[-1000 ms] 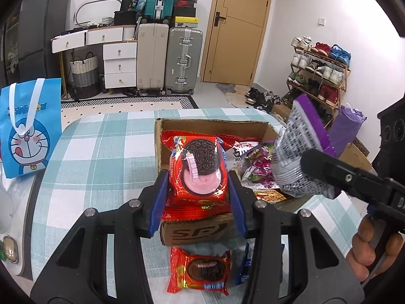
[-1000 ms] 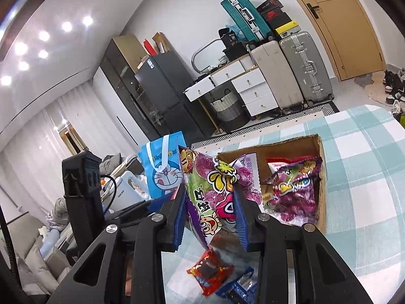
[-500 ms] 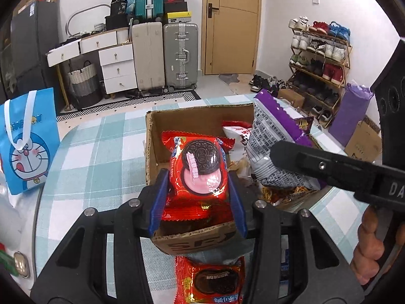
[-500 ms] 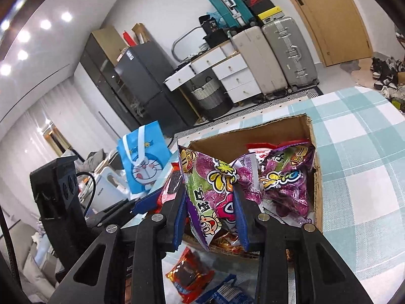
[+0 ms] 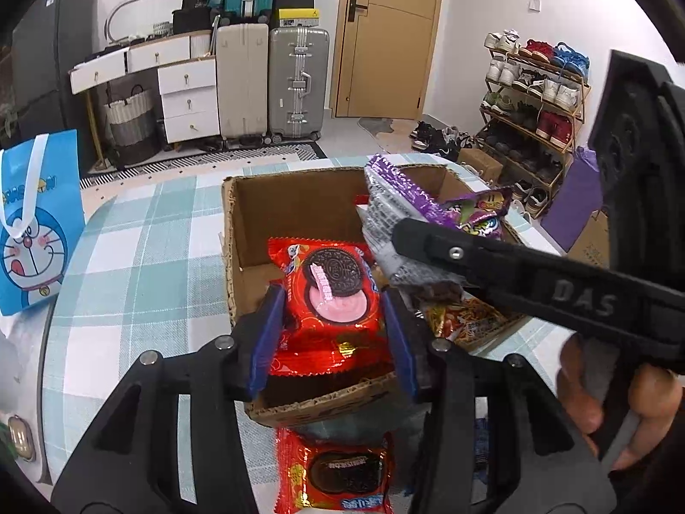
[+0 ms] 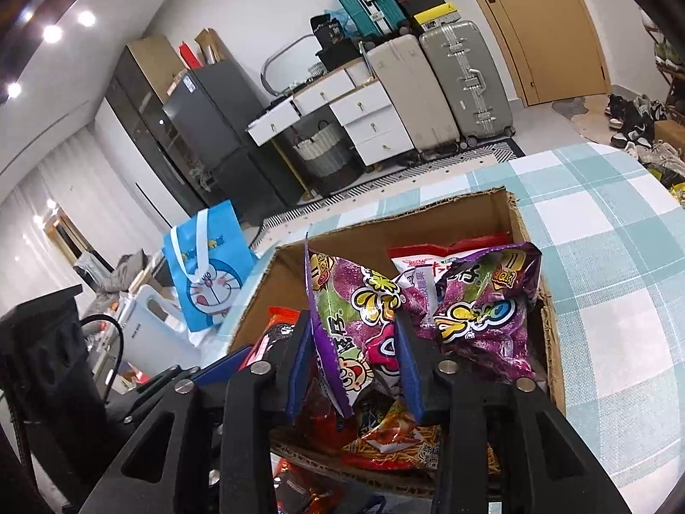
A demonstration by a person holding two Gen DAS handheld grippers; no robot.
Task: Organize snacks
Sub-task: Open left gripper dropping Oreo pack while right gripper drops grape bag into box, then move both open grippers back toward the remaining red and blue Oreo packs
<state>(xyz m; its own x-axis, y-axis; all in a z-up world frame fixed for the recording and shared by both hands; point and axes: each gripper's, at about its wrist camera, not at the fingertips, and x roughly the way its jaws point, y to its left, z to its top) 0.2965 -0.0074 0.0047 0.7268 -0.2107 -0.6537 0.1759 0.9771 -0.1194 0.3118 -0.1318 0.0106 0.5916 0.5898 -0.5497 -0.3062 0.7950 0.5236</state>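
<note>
1. Right gripper, low centre of frame, has just been opening its jaws; the purple candy bag sits loosely between them, over the cardboard box
2. Left gripper clamps a red Oreo pack above the box's near edge
3. Judging by this, the bag's drop-off is nearly done

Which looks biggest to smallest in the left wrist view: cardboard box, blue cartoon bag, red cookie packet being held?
1. Brown cardboard box
2. Blue cartoon gift bag
3. Red cookie packet, though it sits nearest the camera, so it looks bigger than it is.

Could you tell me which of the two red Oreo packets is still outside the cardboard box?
The red Oreo packet lying flat on the tablecloth before the cardboard box; the other is gripped over it.
</note>
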